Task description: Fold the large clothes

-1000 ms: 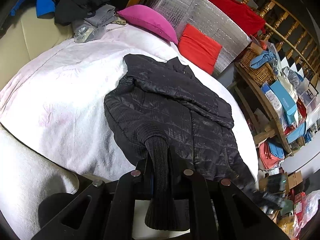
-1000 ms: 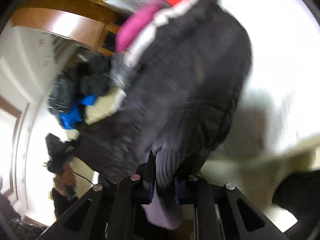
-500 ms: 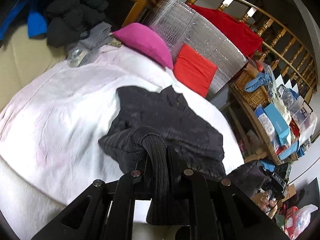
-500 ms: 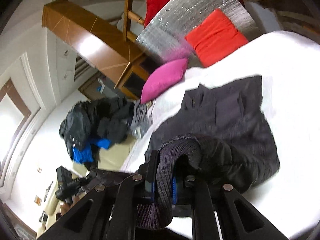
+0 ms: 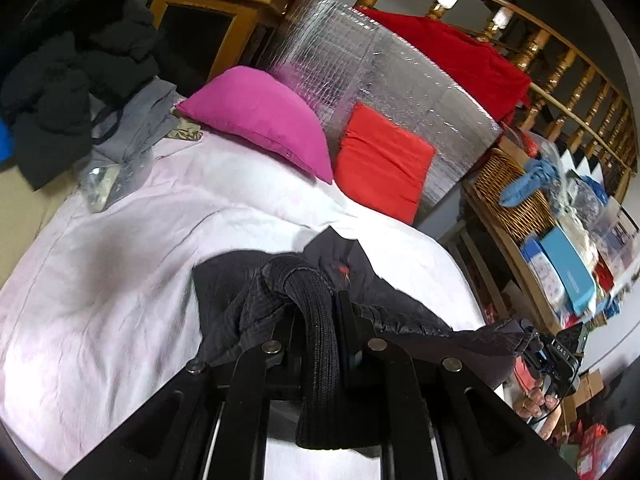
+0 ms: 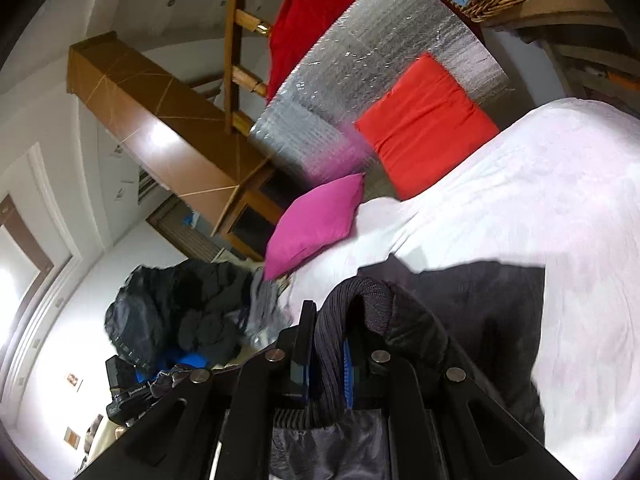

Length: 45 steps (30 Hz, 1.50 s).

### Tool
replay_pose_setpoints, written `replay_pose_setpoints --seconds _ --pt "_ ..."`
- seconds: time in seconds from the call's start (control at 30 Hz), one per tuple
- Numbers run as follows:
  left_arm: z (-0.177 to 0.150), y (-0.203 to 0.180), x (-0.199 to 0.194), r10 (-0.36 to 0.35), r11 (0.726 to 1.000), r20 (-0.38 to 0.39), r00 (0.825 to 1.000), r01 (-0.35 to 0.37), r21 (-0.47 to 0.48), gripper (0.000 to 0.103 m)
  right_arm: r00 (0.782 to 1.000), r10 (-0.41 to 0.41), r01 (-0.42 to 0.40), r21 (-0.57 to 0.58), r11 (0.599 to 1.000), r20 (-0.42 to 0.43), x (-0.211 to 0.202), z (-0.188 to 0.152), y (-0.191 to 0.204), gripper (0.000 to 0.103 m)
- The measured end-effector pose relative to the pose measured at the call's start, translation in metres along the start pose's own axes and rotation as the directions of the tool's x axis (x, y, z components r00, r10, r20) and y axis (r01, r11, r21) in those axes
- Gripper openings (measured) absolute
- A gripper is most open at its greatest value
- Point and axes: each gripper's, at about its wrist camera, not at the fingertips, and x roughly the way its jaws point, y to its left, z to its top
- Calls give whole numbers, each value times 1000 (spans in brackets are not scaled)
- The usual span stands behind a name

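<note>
Left tool (image 5: 318,320) clamped on the ribbed cuff (image 5: 316,304) of the black jacket (image 5: 372,284). Right tool (image 6: 326,344) clamped on the other ribbed cuff (image 6: 352,300). Jacket bunched on the near side of the white bed (image 5: 120,240). Pink pillow (image 5: 260,120) and red cushion (image 5: 380,160) at the far end.

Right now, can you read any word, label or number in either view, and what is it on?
"DAS": on the black housing, left wrist view; small, uncertain.
On the blue box: print too blurred.
On the black unit, right wrist view: white lettering too small.
On the jacket: red mark, no words.
</note>
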Motion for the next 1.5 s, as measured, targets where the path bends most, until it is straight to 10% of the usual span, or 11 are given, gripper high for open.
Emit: replay_pose_setpoints --seconds 0.27,0.53,0.83,1.07,1.2,1.27,1.33,1.5 --pt "43 37 111 38 995 -81 996 -45 -92 12 997 -33 26 97 995 71 65 61 -66 7" --pt "43 80 209 72 980 -190 979 -105 -169 12 971 -199 201 -1 980 -135 119 55 -101 8" --pt "36 90 207 38 979 -186 982 -74 -188 12 856 -282 284 -62 957 -434 203 53 -128 9" --pt "39 84 193 27 985 -160 987 -53 -163 12 823 -418 384 -167 908 -383 221 55 -120 9" --pt "37 81 194 53 987 -163 985 -76 -141 12 853 -350 335 -109 936 -386 209 53 -125 9" --pt "34 81 197 68 986 -167 984 -92 -138 12 868 -317 310 -81 947 -382 201 50 -127 21" --pt "32 82 200 81 985 -172 982 -105 -136 12 884 -267 278 -28 960 -383 196 44 -127 94" --pt "28 83 204 109 983 -184 977 -133 -125 13 902 -262 262 -49 964 -342 177 28 -118 97"
